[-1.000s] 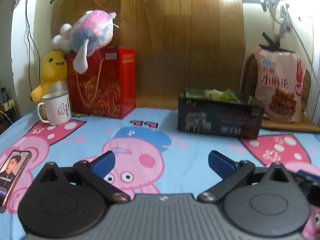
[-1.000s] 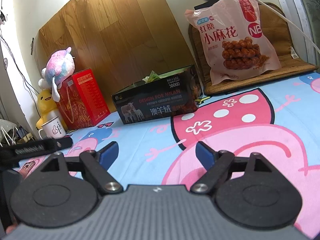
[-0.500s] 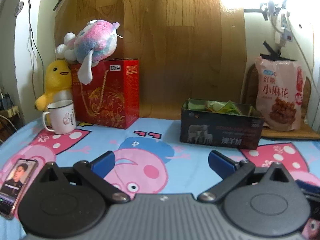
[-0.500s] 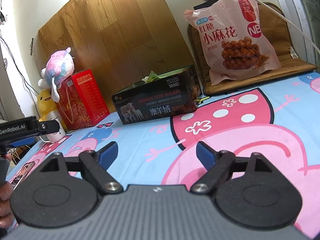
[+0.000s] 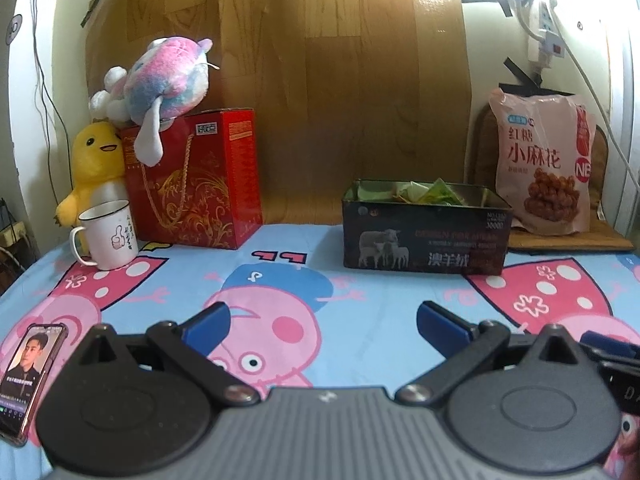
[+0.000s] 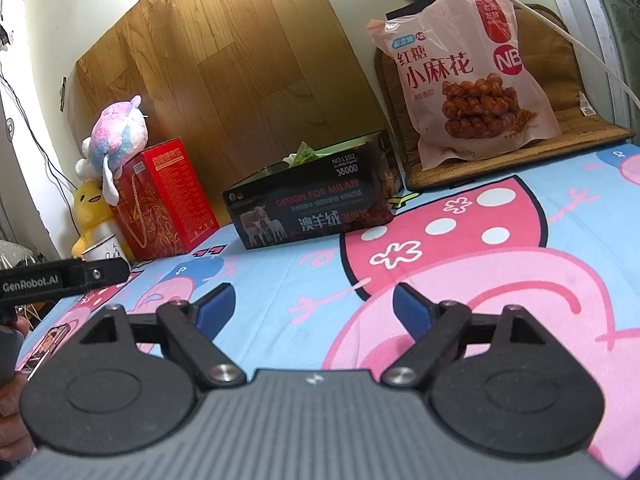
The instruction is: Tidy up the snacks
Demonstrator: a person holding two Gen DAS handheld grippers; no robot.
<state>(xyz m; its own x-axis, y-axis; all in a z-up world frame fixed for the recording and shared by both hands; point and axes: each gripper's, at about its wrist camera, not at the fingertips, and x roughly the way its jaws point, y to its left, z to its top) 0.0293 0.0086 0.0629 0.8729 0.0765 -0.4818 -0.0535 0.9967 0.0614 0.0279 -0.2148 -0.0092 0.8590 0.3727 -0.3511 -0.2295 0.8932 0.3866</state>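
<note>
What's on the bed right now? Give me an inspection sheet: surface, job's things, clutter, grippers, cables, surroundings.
Surface: cartoon bedsheet, flat, bare in front of both grippers.
Job's things: open dark box with green packets inside; pink snack bag upright on a brown mat, right of the box.
Clutter: red gift box with a pastel plush on top; yellow plush; white mug; phone, screen lit.
Grippers: left gripper open, empty; right gripper open, empty.
Cables: power strip on the wall with a white cord hanging past the bag.
Surroundings: wood panel against the wall.
</note>
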